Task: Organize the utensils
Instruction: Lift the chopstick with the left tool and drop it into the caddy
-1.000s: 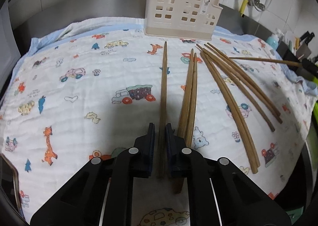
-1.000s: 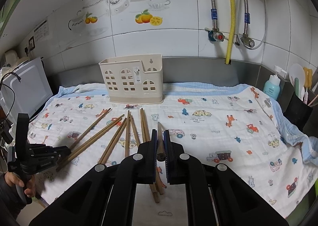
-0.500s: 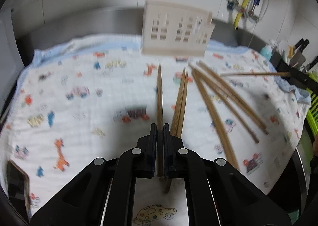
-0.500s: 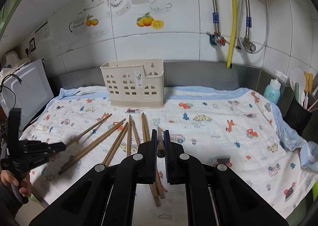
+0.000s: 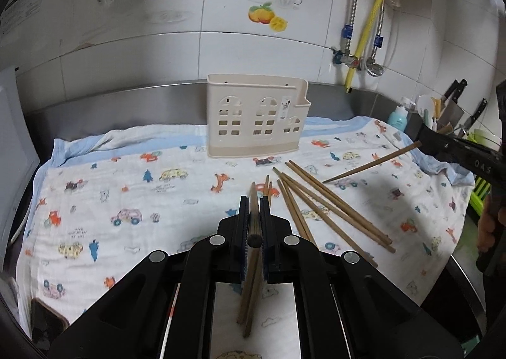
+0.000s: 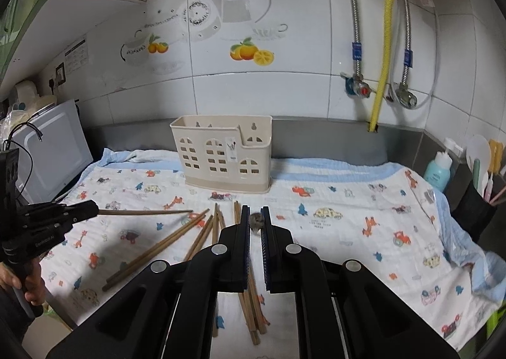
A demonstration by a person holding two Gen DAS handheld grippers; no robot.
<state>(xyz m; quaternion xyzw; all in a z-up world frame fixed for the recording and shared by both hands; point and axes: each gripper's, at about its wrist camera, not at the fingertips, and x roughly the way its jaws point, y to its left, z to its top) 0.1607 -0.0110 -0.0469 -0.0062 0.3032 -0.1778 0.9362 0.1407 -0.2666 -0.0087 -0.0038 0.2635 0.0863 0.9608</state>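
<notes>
My left gripper [image 5: 254, 201] is shut on one brown chopstick [image 5: 253, 210], held off the cloth and pointing towards the cream utensil holder [image 5: 256, 115]. In the right wrist view, the left gripper [image 6: 95, 208] shows at the left with its chopstick [image 6: 145, 211] sticking out level. My right gripper [image 6: 255, 216] is shut on another chopstick [image 6: 255, 220], seen end-on between the pads. From the left wrist view, the right gripper [image 5: 422, 137] holds that chopstick [image 5: 373, 164] slanting down. Several loose chopsticks [image 5: 332, 207] [image 6: 177, 239] lie on the printed cloth [image 5: 126, 188] in front of the holder [image 6: 221, 156].
The holder stands against the steel backsplash at the back. A microwave [image 6: 50, 153] is on the left. A blue bottle [image 6: 438, 166], a black pot of tools [image 6: 474, 201] and knives [image 5: 455, 100] crowd the right. A yellow hose [image 6: 384, 43] and pipes hang on the tiled wall.
Both grippers have risen with their chopsticks; the left one closed on its chopstick and lifted it off the cloth. The left view now tilts up and takes in the wall.
</notes>
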